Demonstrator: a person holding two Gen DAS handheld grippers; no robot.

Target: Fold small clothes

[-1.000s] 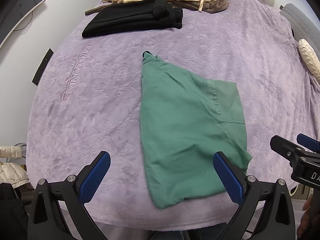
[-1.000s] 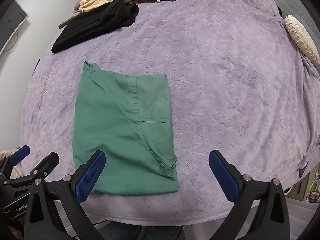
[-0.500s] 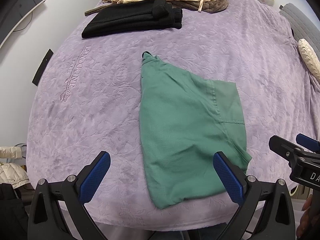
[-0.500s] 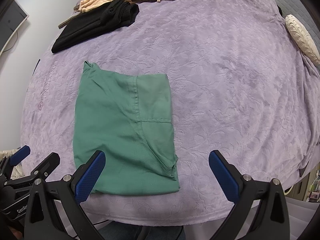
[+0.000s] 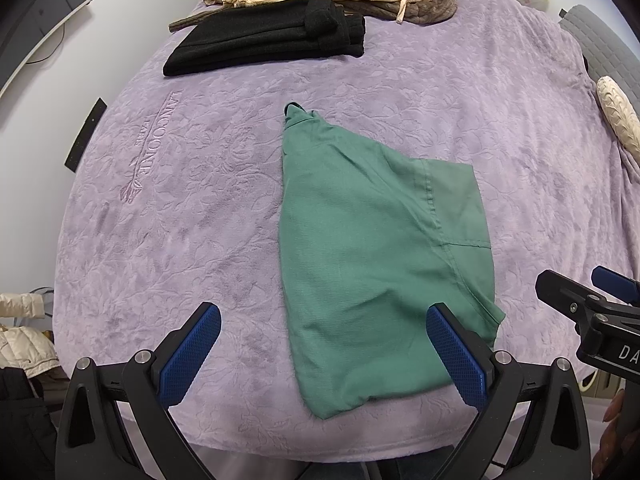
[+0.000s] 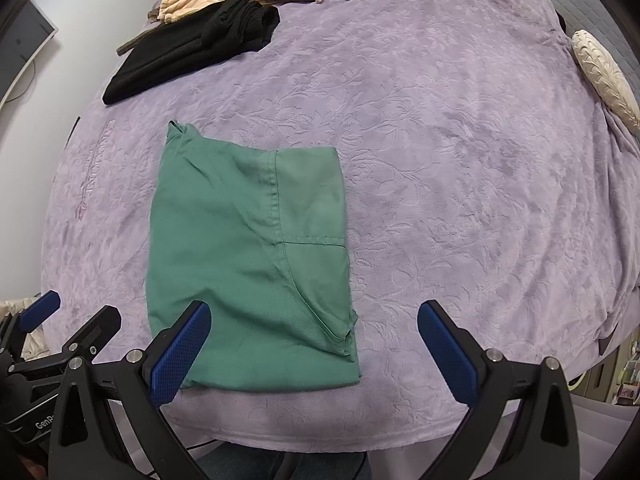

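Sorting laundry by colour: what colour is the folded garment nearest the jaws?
Green garment, plain; right wrist view shows it best.

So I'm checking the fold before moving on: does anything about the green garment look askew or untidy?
Slightly. The green garment lies folded on the purple blanket, but its far left corner pokes out past the fold, and the near right edge is bunched. Both tools hang open above it, touching nothing.

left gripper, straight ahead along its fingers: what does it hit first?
Probably the green garment lying on the purple blanket. The left gripper is open and off the cloth; depth is unclear, so it may meet the garment's left edge or blanket.
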